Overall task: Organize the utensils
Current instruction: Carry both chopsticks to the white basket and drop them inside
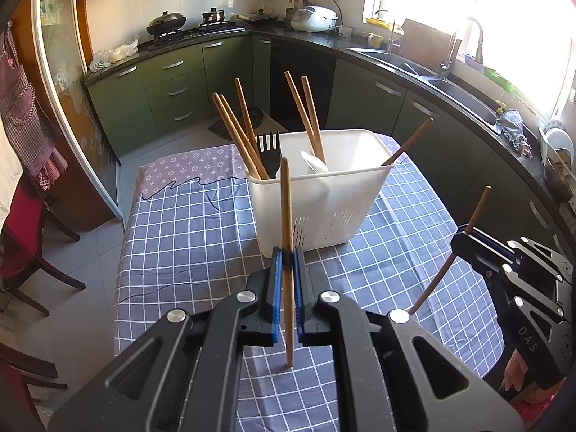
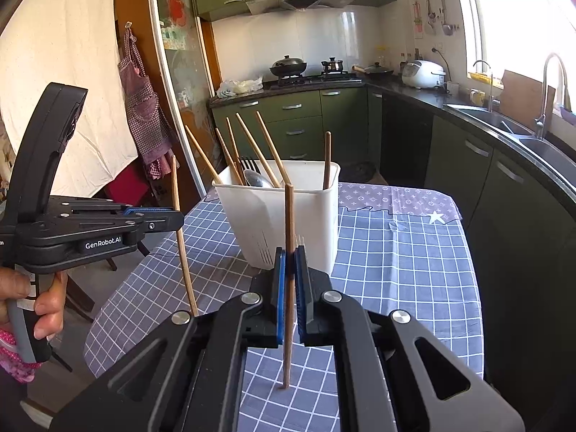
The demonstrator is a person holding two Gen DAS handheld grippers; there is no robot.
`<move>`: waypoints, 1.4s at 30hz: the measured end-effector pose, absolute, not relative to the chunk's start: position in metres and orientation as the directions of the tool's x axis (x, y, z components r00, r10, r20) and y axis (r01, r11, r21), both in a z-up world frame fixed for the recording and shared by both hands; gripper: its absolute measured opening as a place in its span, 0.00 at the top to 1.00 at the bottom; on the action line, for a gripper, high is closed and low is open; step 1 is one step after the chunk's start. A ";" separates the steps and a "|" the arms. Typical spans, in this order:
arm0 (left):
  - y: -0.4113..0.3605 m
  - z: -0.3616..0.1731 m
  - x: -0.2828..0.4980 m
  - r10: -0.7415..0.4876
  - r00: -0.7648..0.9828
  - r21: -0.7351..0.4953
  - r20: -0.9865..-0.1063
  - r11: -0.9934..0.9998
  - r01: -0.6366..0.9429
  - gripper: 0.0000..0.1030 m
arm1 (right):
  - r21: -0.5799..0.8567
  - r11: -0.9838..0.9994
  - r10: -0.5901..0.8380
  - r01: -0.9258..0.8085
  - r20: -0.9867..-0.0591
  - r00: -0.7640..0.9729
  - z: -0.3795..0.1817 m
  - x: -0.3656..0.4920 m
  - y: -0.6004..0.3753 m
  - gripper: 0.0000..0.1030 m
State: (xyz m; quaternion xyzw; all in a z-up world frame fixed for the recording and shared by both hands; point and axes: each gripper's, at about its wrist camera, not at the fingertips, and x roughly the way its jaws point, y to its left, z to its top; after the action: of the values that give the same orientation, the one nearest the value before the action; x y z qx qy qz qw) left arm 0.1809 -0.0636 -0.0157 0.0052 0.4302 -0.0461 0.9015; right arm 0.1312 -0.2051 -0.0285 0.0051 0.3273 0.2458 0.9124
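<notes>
In the left wrist view, the left gripper (image 1: 287, 257) pinches a wooden chopstick (image 1: 287, 237) between its blue pads (image 1: 276, 280), the stick standing nearly upright with its lower end above the checked tablecloth (image 1: 187, 237). Just beyond stands a white utensil holder (image 1: 320, 208) with several chopsticks (image 1: 234, 133), a black fork (image 1: 268, 149) and a spoon (image 1: 314, 162) inside. At the right edge, the right gripper (image 1: 464, 237) clamps a darker chopstick (image 1: 477, 208), tilted.

In the right wrist view, the right gripper (image 2: 290, 262) is closed tight on its chopstick (image 2: 289, 237), held nearly vertical in front of the utensil holder (image 2: 288, 208) on the table. To the left, a hand (image 2: 36, 298) holds the left gripper (image 2: 176, 217), whose jaws grip a chopstick (image 2: 181, 241) leaning slightly, near the table's edge.
</notes>
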 end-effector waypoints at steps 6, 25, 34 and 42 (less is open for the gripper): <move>-0.063 -0.013 0.181 -0.085 0.628 -0.034 -0.773 0.995 0.094 0.94 | 0.161 0.876 0.454 -0.455 -0.597 0.662 -0.026 0.140 -0.198 0.94; -0.070 0.019 0.181 -0.110 0.658 -0.031 -0.745 0.991 0.130 0.94 | 0.155 0.860 0.485 -0.487 -0.546 0.683 0.019 0.143 -0.186 0.94; -0.073 0.072 0.177 -0.136 0.707 -0.033 -0.694 0.987 0.158 0.94 | 0.145 0.845 0.519 -0.515 -0.456 0.723 0.083 0.141 -0.184 0.94; -0.071 0.128 0.179 -0.149 0.768 -0.038 -0.622 0.986 0.161 0.94 | 0.155 0.841 0.537 -0.519 -0.368 0.760 0.143 0.158 -0.186 0.94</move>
State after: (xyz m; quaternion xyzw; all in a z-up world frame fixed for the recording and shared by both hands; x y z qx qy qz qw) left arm 0.1788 -0.0712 0.1276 0.0086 0.3302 -0.0823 0.9403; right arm 0.1584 -0.1864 0.1427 0.0217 0.2025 0.2815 0.9377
